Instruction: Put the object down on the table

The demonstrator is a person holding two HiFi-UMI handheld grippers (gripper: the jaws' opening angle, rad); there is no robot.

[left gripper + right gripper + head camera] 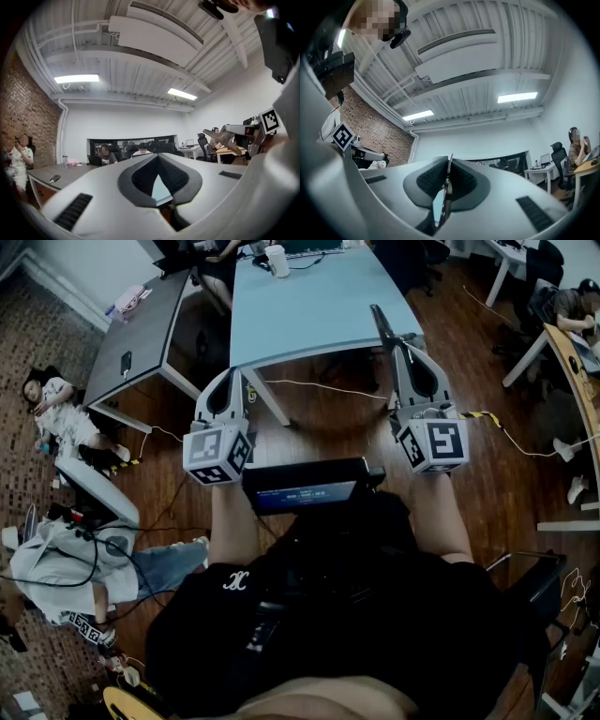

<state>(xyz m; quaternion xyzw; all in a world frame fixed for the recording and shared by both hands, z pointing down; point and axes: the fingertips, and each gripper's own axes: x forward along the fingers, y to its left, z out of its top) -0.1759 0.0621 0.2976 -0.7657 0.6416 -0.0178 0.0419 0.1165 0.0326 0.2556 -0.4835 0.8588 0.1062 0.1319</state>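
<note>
My right gripper [399, 343] is shut on a thin, flat dark object [380, 322], which sticks out past the jaw tips toward the near edge of the light blue table [309, 306]. In the right gripper view the object [447, 185] shows edge-on as a narrow blade pressed between the two pads, and the gripper [449, 163] points up at the ceiling. My left gripper [234, 379] is held level with it over the wooden floor, jaws together and holding nothing. Its tips [157, 157] meet in the left gripper view, where the right gripper and its object [229, 140] appear at the right.
A white cup [277, 261] stands at the far end of the blue table. A dark grey table [141, 334] lies to the left. A person [56, 409] is on the floor at the left, others sit at desks on the right. Cables [319, 385] cross the floor.
</note>
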